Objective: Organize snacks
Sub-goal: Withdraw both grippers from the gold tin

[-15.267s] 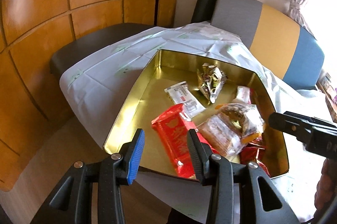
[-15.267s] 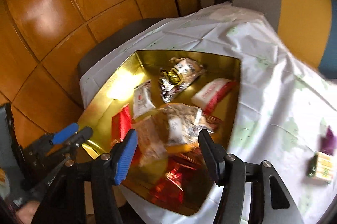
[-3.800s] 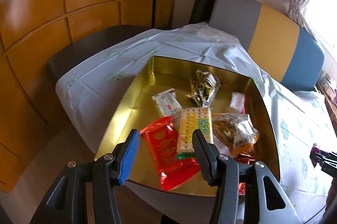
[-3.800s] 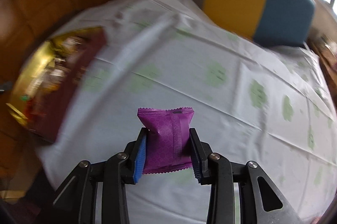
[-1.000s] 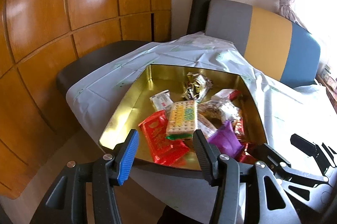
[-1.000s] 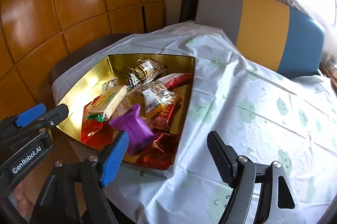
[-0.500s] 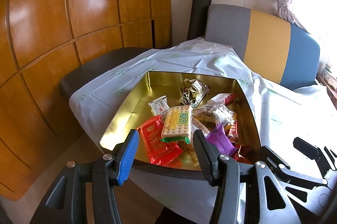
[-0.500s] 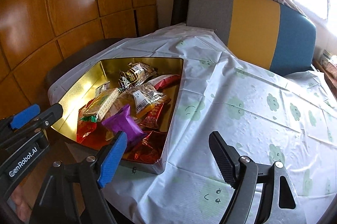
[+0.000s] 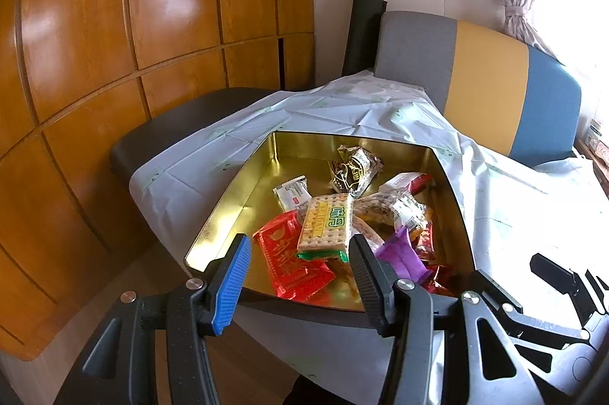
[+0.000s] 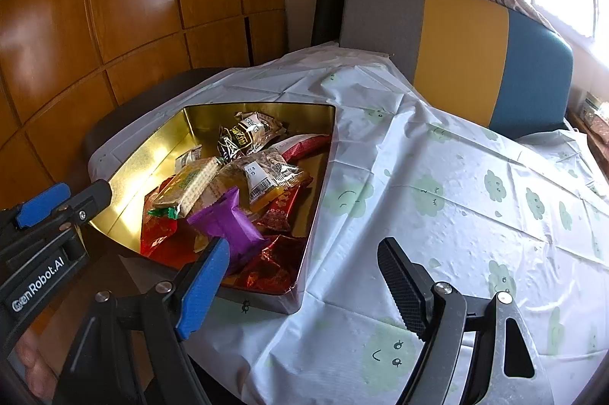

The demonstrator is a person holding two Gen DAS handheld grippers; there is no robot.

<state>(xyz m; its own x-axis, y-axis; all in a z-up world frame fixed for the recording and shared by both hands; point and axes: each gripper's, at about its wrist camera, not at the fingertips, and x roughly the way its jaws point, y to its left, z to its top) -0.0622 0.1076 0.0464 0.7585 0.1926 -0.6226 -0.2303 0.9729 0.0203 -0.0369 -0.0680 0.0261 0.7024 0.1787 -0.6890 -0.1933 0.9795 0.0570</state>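
Observation:
A gold tin sits at the left corner of the table, filled with several snack packets. On the pile near its front lie a purple packet, a cracker pack and a red packet. My left gripper hovers open before the tin's near edge, with nothing between its fingers. To its right my right gripper stands open over the tin's front right corner, also without anything in it.
A white tablecloth with green cloud prints covers the table to the right of the tin. Behind stands a bench backrest in grey, yellow and blue. A dark chair seat and a wood-panelled wall are on the left.
The purple packet that my right gripper held over the tablecloth a few seconds ago now lies in the tin, and that gripper is open. Over the last second almost nothing has moved.

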